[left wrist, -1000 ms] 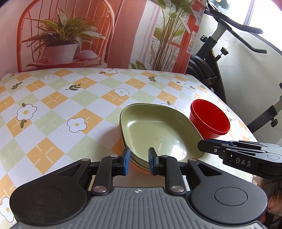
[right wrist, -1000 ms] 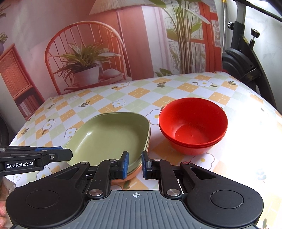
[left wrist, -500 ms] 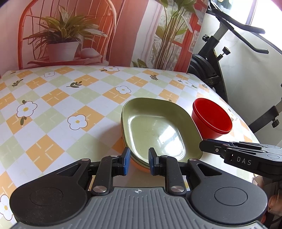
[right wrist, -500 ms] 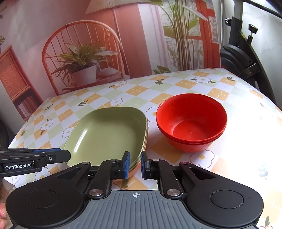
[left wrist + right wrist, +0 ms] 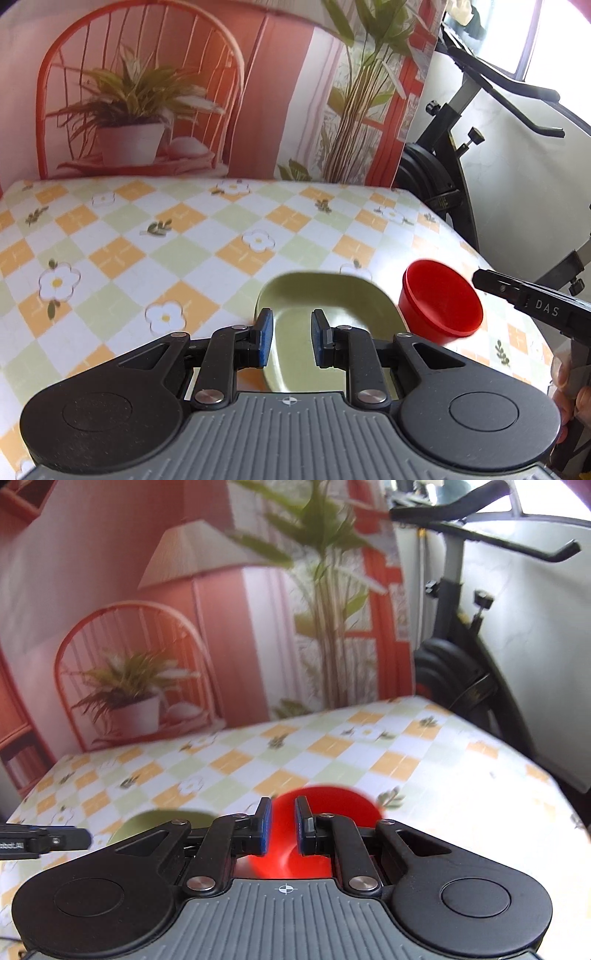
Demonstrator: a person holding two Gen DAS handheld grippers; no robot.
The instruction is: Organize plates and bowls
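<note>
Left wrist view is showing the left gripper hanging spread and empty over the near end of the green plate, with the red bowl just beside it on the flowered tablecloth. Both stacks are looking finished, though blur is hiding detail, so the next move is probably only pulling away. The right gripper, reading "DAS", is slightly parted, holding nothing above the bowl.

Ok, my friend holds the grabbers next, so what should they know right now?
Left gripper: jaws a little apart, holding nothing, above the green plate.
Right gripper: jaws a little apart, holding nothing, above the red bowl; that view is blurry.
Plate and bowl sit side by side on the checked table, bowl to the plate's right.
Done: nothing loose is in view elsewhere on the table.
Left: probably nothing; check the table parts out of view.
</note>
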